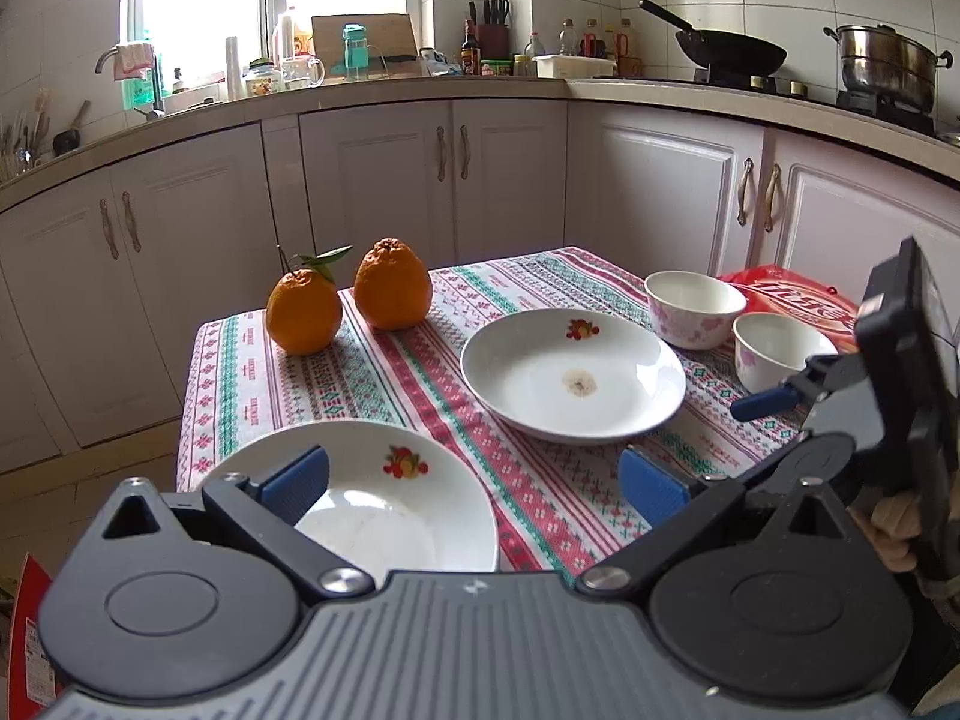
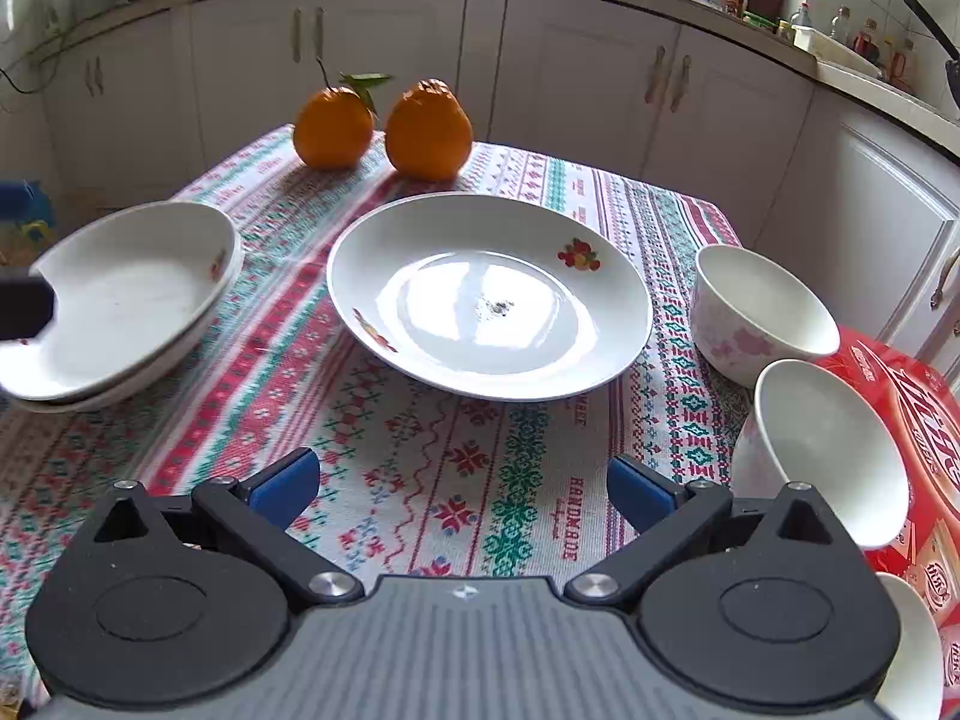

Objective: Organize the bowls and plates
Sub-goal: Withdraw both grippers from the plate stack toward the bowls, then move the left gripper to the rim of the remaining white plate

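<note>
The left gripper [image 1: 474,483], black with blue rubber pads, is spread wide and holds nothing; its left pad hangs over the near white ceramic plate [image 1: 384,516] with a small fruit print, which sits at the table's front-left edge. From the right wrist view that plate turns out to be a stack of two shallow white plates [image 2: 120,300], one nested in the other. The right gripper [image 2: 462,495] is likewise splayed fully apart and empty, hovering above bare patterned cloth, well short of the crockery.

In the middle of the red, green and white woven tablecloth [image 2: 420,468] rests a third white plate with fruit decals [image 2: 489,294], a dark speck at its centre (a brownish stain in the left view). It stands apart from the stacked pair, with a strip of cloth between them.

To the right of the central plate are two white bowls with pink flower prints. The farther bowl [image 2: 762,315] stands upright just beside the plate's rim. The nearer bowl [image 2: 831,450] leans tilted, its mouth turned towards the camera, against a red printed package [image 2: 918,408]. A further white rim [image 2: 912,654] shows at the lower right edge, too cropped to identify.

Two orange citrus fruits [image 2: 384,126] sit side by side at the table's far edge, one with a leafy stem
</note>
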### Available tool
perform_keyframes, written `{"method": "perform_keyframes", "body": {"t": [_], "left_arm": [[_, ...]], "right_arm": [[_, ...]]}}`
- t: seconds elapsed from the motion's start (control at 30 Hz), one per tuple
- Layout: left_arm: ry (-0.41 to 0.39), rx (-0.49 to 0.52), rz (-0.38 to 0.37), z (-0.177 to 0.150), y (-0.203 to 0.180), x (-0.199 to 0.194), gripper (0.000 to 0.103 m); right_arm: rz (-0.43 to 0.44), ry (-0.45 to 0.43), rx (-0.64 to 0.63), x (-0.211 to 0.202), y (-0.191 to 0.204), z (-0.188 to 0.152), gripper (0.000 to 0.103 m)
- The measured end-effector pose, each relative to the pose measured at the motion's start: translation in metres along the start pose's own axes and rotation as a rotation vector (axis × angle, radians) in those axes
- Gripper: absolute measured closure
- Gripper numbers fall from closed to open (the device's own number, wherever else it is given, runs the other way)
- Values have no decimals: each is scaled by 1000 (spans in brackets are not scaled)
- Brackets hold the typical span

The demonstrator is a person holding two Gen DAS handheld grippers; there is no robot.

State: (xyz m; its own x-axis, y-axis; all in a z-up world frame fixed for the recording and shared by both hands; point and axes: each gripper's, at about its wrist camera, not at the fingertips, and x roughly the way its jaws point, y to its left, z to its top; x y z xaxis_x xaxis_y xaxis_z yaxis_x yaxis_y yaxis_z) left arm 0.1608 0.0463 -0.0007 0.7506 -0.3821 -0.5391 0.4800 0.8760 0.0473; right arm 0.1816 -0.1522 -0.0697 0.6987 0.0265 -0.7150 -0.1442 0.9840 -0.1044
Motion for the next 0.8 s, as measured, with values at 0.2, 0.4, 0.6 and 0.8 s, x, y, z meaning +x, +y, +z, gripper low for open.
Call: {"method": "perform_keyframes", "body": {"t": [0.2,0.4,0.6,0.8], "left_arm": [[0,50,-21,11,-3,15,1],[32,41,-75,28,0,35,1],[58,70,-89,49,1,67,1],[132,106,-127,71,4,115,1]], "right_arm": [[6,-1,27,19,-2,-2,0],[36,-19,45,28,-5,2,0],[62,-17,78,37,-13,6,0],[69,-16,71,44,-16,13,0]]}}
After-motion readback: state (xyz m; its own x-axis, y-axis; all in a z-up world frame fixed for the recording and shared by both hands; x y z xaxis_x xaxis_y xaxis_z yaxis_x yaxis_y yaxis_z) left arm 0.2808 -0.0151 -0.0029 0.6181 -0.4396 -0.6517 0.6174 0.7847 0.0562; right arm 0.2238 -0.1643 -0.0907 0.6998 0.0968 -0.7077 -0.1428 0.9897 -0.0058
